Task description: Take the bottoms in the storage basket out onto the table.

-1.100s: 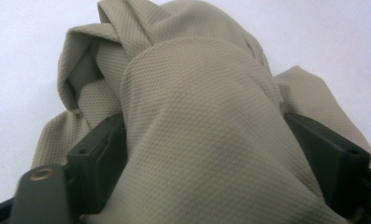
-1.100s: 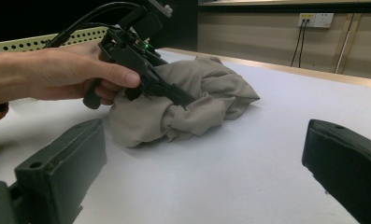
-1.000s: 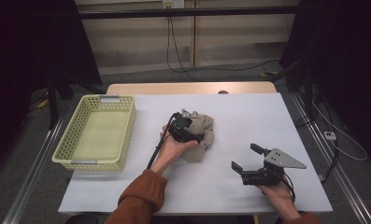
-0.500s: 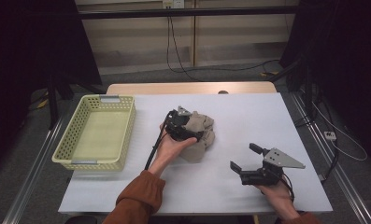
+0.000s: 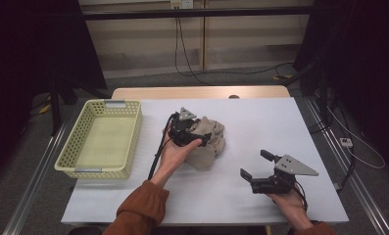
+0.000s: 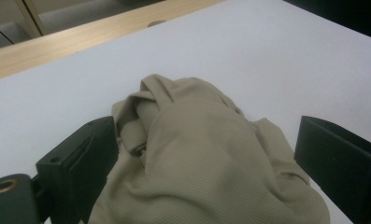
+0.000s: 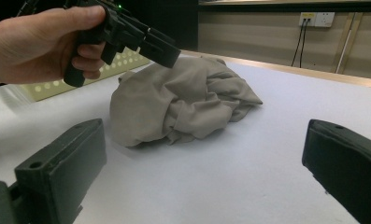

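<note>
Straddling crumpled beige cloth (image 6: 206,154), left tool (image 5: 192,131) wide, cloth's near edge cut off, right tool (image 5: 256,166) wide, apart.

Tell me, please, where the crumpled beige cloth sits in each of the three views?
High view: cloth at table centre, right of the basket, under the left gripper.
Left gripper view: cloth low and central, between the open jaws.
Right gripper view: cloth centre-left, beyond the jaws.
Shared landmark: the white table.
</note>
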`<state>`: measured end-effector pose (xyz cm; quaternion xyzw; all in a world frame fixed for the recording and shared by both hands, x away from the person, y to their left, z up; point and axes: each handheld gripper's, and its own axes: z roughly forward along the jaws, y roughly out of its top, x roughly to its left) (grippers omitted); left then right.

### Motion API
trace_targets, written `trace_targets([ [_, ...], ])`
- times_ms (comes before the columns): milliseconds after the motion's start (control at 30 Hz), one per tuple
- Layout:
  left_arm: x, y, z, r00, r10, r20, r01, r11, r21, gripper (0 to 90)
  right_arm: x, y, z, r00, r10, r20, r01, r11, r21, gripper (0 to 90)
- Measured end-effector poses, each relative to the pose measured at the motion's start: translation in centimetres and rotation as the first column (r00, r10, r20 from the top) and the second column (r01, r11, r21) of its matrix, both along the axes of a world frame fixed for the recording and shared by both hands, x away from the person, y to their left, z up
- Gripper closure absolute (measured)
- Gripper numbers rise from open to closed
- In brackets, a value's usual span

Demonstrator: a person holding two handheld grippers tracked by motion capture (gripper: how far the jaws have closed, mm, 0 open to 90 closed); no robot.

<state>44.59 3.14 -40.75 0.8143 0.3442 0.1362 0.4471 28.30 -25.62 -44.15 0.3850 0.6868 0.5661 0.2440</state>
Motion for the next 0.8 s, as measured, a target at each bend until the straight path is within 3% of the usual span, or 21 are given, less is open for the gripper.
trace_targets([
  [233,-0.6,0.4,0.7,0.9997,-0.001,0.022,0.001,1.0000,0.000,6.1,0.0,0.0,0.0,1.0000,0.000,0.000,0.000,1.000,0.000,0.0],
  [367,-1.1,0.7,1.3,0.9983,-0.009,0.057,0.008,0.9998,0.020,6.1,0.0,0.0,0.0,1.0000,-0.001,-0.001,0.001,1.000,-0.002,0.0],
  [800,-2.3,1.9,3.2,0.9940,-0.004,0.109,0.006,0.9999,-0.012,6.5,0.0,0.0,0.0,1.0000,-0.009,-0.001,0.009,1.000,0.001,0.0],
])
